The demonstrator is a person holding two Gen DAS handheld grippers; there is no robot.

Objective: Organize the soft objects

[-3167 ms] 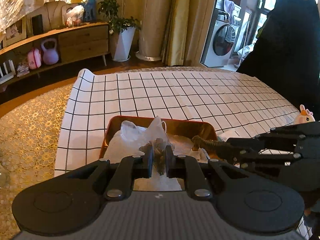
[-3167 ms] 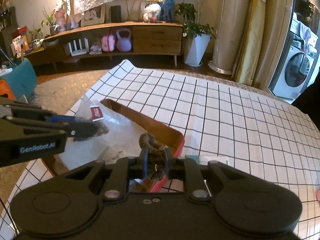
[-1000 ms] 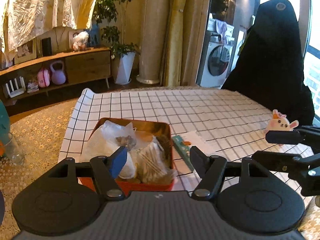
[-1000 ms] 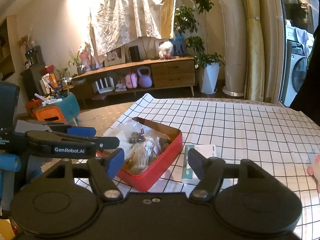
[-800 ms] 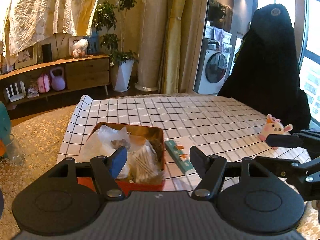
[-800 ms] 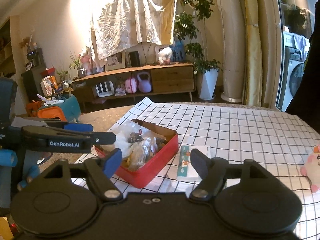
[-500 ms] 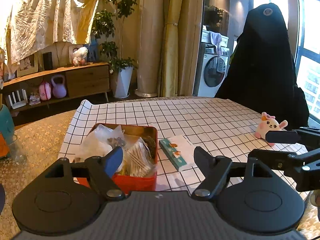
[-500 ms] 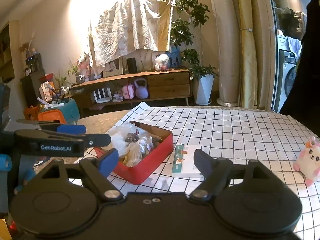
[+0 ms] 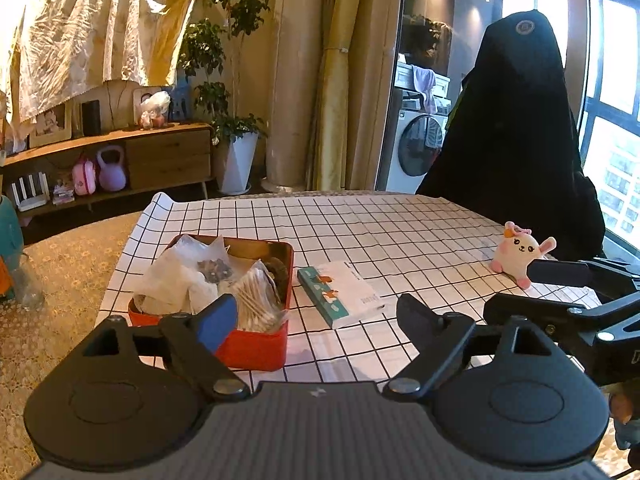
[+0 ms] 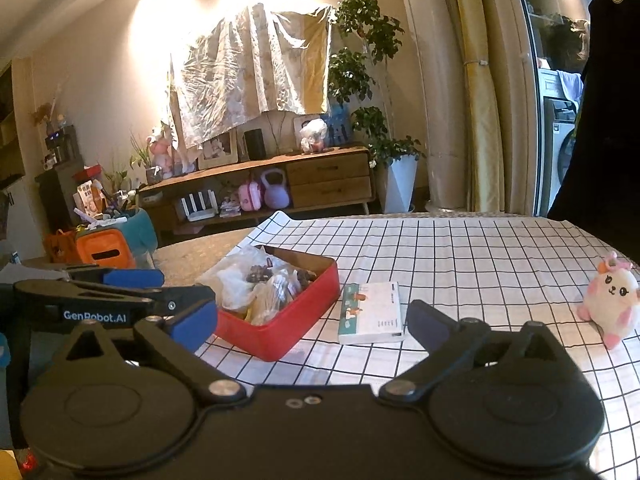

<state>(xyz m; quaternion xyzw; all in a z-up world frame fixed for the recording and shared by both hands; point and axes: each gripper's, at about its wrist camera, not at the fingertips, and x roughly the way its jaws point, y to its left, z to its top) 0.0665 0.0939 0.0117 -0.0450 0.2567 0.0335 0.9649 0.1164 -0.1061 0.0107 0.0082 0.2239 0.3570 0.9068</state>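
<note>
Your red tin [image 9: 256, 346] sits at the near-left of the checkered cloth [image 9: 400, 232], stuffed with bagged soft items, probably sorted already. Tissue pack [image 9: 340, 294] lies just beside it; plush bunny [image 9: 518, 254] stands well apart, likely next. Left gripper [image 9: 316, 318] and right gripper [image 10: 312, 320] both hang back, jaws spread wide, holding nothing.

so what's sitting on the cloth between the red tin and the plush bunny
A flat tissue pack lies beside the red tin; from there to the plush bunny only bare checked cloth, per the right wrist view.

Red box [image 9: 256, 346] full, plush [image 9: 518, 254] upright apart
</note>
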